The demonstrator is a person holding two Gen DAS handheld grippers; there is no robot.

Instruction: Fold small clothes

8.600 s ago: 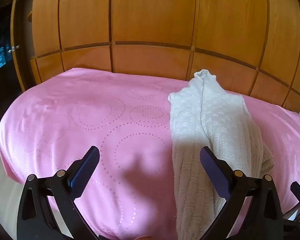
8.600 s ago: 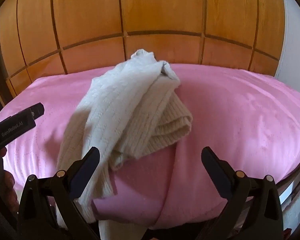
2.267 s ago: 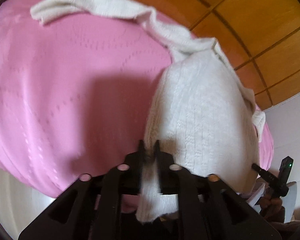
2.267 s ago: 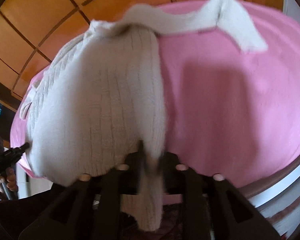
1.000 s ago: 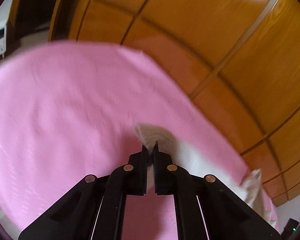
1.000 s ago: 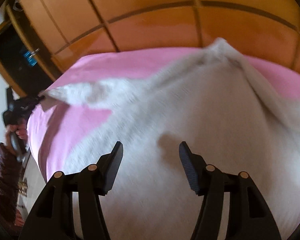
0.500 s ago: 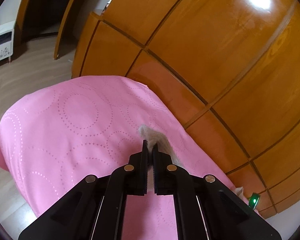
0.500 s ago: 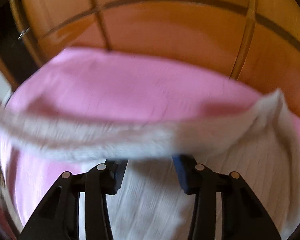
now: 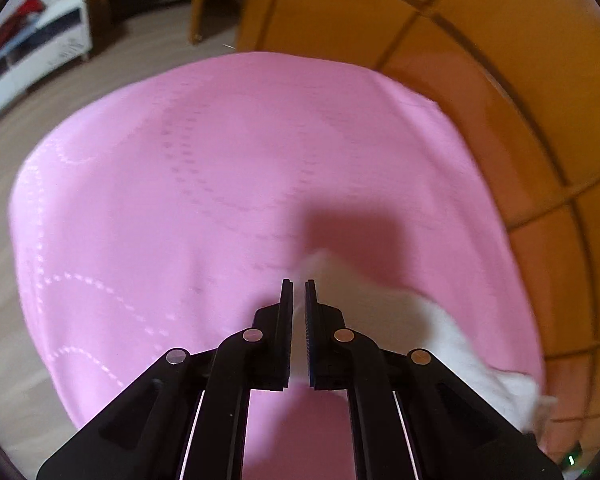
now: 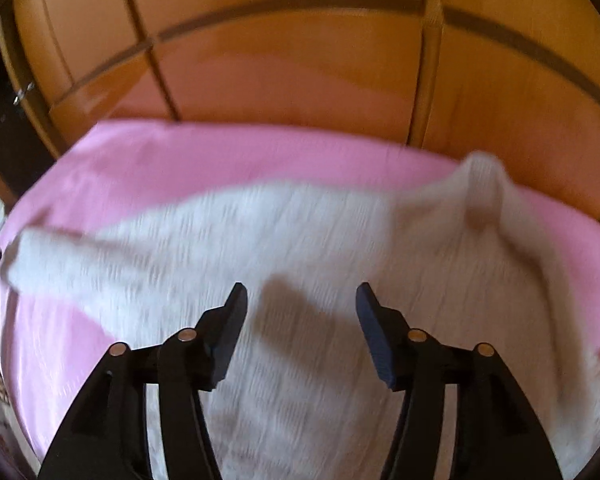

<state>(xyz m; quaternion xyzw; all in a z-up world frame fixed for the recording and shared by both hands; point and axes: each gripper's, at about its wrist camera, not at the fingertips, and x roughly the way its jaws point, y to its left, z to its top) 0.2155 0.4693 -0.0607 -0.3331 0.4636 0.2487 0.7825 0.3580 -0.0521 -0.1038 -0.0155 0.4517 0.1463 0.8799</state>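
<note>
A white knit sweater (image 10: 300, 240) lies spread on the pink bedspread (image 10: 172, 152), one sleeve (image 10: 52, 252) stretched out to the left. My right gripper (image 10: 300, 292) hovers over the sweater's body. Its jaws are opening and no cloth is between them. In the left wrist view my left gripper (image 9: 298, 282) is shut on the sleeve end (image 9: 324, 266), low over the pink bedspread (image 9: 180, 200). The rest of that sleeve (image 9: 452, 336) trails off to the right behind the fingers.
Orange wooden wardrobe panels (image 10: 300, 60) stand right behind the bed. In the left wrist view the bed's far edge drops to a wooden floor (image 9: 140, 56), with a white low cabinet (image 9: 32, 48) at top left.
The left gripper has swung down toward the bedspread, carrying the sleeve end with it. The right gripper's jaws have spread wider, and the sleeve band that crossed in front of them now lies out to the left.
</note>
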